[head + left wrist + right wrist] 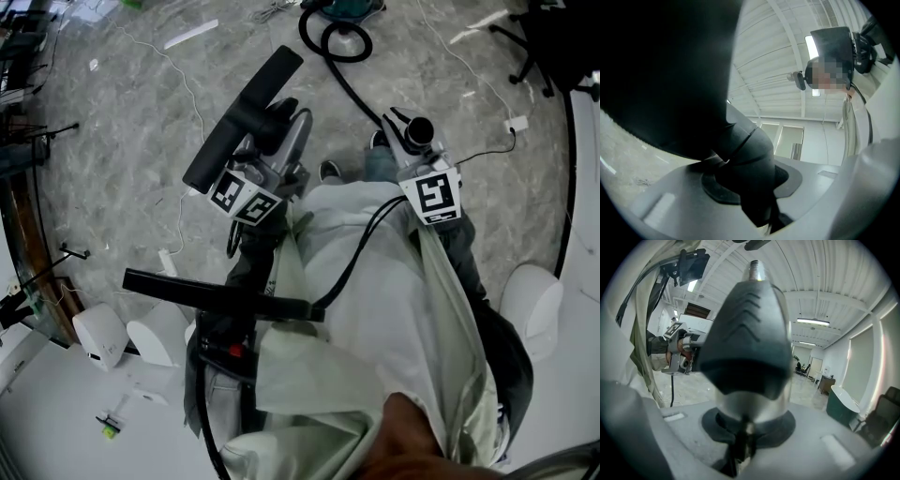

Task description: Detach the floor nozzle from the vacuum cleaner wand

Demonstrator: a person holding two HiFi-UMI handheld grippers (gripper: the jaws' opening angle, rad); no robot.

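In the head view the black floor nozzle [242, 120] is held up over the grey floor, with my left gripper [279, 129] shut on its neck. The left gripper view shows the nozzle's dark neck [747, 164] clamped between the jaws of the left gripper [750, 190], with its wide body filling the upper left. My right gripper [413, 145] is shut on the wand [412, 131], a hand's width to the right and apart from the nozzle. In the right gripper view the wand's silver tube and black ribbed collar [747, 338] rise from the right gripper [744, 430].
A black hose [349, 86] runs from the wand to the green vacuum cleaner [349, 9] at the top. White cables [178, 80] lie on the floor. An office chair [534, 42] stands top right, and white rounded units [98, 336] lower left. A black bar [216, 292] crosses my body.
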